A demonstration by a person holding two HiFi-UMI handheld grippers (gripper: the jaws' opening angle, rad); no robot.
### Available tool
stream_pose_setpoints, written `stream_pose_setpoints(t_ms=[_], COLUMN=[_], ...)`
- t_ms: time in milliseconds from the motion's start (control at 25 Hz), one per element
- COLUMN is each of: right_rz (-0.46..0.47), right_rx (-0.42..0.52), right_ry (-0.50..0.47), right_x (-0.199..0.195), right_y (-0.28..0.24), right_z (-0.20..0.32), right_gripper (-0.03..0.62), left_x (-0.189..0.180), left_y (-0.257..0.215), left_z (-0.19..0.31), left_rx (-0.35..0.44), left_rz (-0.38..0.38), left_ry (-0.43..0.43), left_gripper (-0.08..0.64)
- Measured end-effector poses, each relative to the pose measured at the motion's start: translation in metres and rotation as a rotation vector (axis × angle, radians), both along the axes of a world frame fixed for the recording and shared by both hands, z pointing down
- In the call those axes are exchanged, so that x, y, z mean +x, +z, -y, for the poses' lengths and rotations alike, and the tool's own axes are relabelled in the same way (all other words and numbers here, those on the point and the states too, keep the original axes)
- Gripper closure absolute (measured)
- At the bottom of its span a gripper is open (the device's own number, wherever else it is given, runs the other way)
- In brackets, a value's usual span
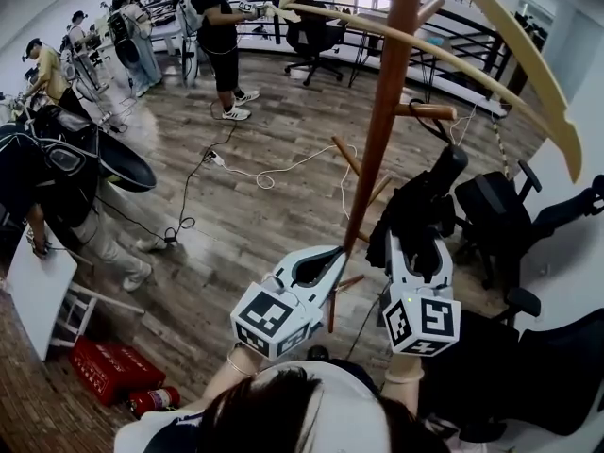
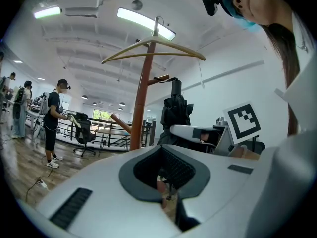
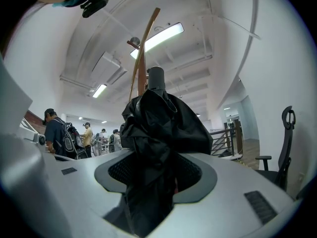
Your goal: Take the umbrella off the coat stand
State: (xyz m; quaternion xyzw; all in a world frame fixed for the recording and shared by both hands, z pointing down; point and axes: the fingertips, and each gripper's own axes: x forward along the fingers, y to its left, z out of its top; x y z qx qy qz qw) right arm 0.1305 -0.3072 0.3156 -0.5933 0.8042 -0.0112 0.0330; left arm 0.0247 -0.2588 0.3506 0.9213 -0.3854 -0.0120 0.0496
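The wooden coat stand's pole (image 1: 382,111) rises just ahead of me, with short pegs and long curved arms at its top (image 2: 148,53). A folded black umbrella (image 1: 420,210) stands upright to the right of the pole, its handle (image 1: 449,163) on top. A thin cord leads from the handle to a peg (image 1: 429,111). My right gripper (image 1: 415,243) is shut on the umbrella's cloth body (image 3: 158,128), which fills the space between its jaws. My left gripper (image 1: 330,258) is shut with nothing in it, its tips beside the pole's lower part; the umbrella (image 2: 176,113) shows beyond it.
Black office chairs (image 1: 495,220) stand at the right, close to the stand. Cables (image 1: 269,173) trail over the wooden floor. A red box (image 1: 109,366) and a white board (image 1: 38,291) lie at lower left. Several people (image 1: 219,36) work further back by a railing.
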Motion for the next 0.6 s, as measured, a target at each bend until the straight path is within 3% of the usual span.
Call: stream_pose_setpoints(t_ms=[600], right_rz=[0.044], right_rx=[0.022], right_ry=[0.028], right_x=[0.012], right_y=[-0.017], right_z=[-0.016], right_gripper=[0.353], left_x=[-0.005], left_y=[-0.009], left_z=[-0.016], left_rx=[-0.006], left_rz=[0.004], left_ry=[-0.018], left_gripper=[0.551])
